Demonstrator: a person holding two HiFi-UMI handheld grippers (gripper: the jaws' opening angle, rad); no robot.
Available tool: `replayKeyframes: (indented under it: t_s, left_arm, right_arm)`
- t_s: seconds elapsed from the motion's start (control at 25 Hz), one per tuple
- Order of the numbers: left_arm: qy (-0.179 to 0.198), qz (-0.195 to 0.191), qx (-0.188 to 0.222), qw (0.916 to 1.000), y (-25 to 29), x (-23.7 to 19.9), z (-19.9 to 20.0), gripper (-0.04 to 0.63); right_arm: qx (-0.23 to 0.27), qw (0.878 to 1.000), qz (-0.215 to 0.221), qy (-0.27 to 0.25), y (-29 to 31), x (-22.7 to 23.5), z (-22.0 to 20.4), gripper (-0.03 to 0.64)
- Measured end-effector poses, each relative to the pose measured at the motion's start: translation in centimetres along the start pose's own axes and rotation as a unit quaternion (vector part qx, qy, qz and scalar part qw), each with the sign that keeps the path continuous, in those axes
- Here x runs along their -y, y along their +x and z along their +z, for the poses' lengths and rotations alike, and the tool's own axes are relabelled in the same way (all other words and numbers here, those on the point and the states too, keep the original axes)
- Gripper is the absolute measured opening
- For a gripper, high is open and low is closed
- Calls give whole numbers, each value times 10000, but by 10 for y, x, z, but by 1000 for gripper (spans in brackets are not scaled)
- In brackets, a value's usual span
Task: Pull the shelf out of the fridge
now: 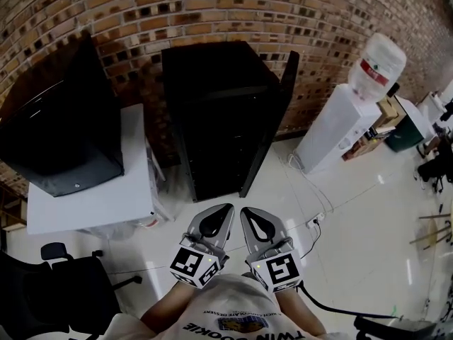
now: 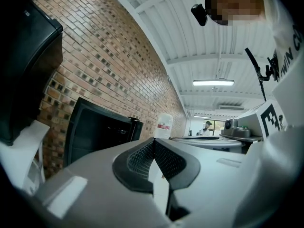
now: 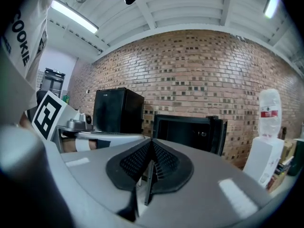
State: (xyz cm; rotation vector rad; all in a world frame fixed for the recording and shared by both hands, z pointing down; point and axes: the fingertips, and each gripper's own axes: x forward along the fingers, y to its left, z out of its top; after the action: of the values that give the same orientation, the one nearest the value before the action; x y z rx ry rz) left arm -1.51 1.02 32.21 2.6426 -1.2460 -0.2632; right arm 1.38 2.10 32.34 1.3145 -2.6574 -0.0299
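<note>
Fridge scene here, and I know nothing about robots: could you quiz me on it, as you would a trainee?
1. True or false: the black fridge stands with its door open.
2. In the head view, what stands to the right of the fridge? A) a water dispenser B) a ladder C) a bicycle
3. Fill in: the left gripper and right gripper, both empty, have their jaws ____.
Key: 1 true; 2 A; 3 shut.
</note>
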Motion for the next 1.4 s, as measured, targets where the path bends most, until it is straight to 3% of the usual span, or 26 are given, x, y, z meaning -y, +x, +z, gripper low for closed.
replayKeyframes:
  t_s: [0.48, 0.88, 1.4]
  left_arm:
    - [-37, 198, 30, 9998, 7, -25, -3, 1]
    - [111, 428, 103, 9990, 54, -47, -8, 1]
    - [-364, 778, 159, 9962, 120, -89, -26, 1]
  right_arm:
    - [-2, 9998, 192, -63, 25, 1, 0, 5]
    - [119, 9989, 431, -149, 57, 43, -3, 5]
    - [43, 9972, 695, -263, 108, 102, -2, 5]
